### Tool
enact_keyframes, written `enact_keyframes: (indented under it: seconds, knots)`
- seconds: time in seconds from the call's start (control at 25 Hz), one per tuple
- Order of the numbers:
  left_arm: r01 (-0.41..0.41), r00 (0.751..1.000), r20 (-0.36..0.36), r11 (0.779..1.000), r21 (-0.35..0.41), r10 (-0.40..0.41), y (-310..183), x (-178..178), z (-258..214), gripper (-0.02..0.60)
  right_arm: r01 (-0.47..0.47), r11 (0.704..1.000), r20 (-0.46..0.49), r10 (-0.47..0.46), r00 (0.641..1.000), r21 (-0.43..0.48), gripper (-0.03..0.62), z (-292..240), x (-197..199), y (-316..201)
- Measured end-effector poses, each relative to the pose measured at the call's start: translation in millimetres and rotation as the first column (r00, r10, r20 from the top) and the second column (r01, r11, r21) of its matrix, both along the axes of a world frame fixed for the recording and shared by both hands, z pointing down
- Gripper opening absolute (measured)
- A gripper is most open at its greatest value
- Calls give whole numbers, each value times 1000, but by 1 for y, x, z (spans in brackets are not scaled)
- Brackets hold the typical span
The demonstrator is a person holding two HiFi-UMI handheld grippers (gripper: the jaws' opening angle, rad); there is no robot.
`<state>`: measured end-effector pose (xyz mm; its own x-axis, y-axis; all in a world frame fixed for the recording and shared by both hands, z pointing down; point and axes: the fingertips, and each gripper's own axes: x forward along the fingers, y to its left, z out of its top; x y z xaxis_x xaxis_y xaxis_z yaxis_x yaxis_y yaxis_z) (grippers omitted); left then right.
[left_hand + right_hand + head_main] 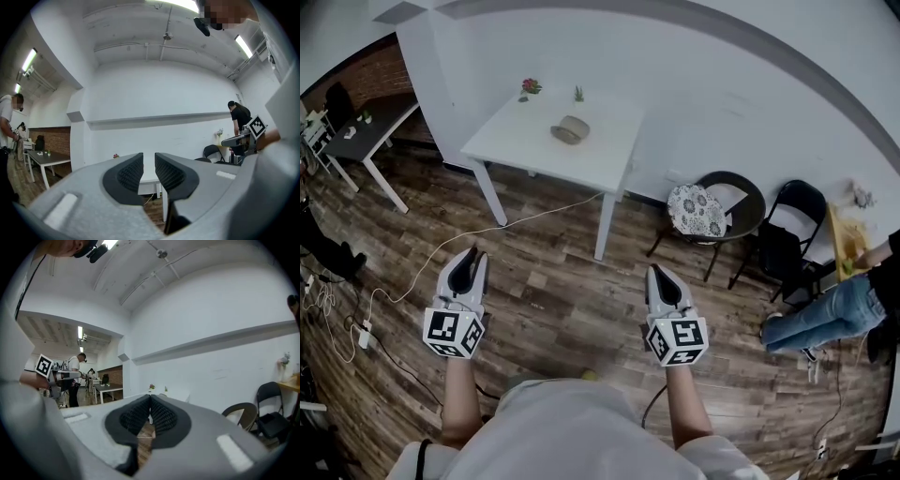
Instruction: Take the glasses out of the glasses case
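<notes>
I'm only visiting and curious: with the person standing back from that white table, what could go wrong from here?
1. A white cable lies across the wooden floor between the person and the table; walking up, a foot might catch it.
2. Two small plants stand near the glasses case; a reach could tip them.
3. The right gripper's fingers are together, so they must open before any grasp.

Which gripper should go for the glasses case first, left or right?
Left, marginally. Both hang well short of the white table, about equally far from the glasses case, but the left gripper is open while the right gripper is shut.
</notes>
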<state>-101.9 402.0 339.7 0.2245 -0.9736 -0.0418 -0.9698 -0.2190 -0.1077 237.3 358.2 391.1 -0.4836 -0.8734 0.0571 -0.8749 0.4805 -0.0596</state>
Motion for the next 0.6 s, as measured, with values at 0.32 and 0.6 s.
enact_keyframes:
  seconds: [0.32, 0.6]
  knots:
    - [18, 1000, 2, 1000, -4, -18, -7, 26, 4, 74, 19, 1000, 3, -19, 1000, 0, 3, 6, 22, -15]
    - [24, 1000, -10, 1000, -6, -24, -19, 25, 10, 74, 9, 1000, 40, -9, 999, 10, 3, 4, 18, -35]
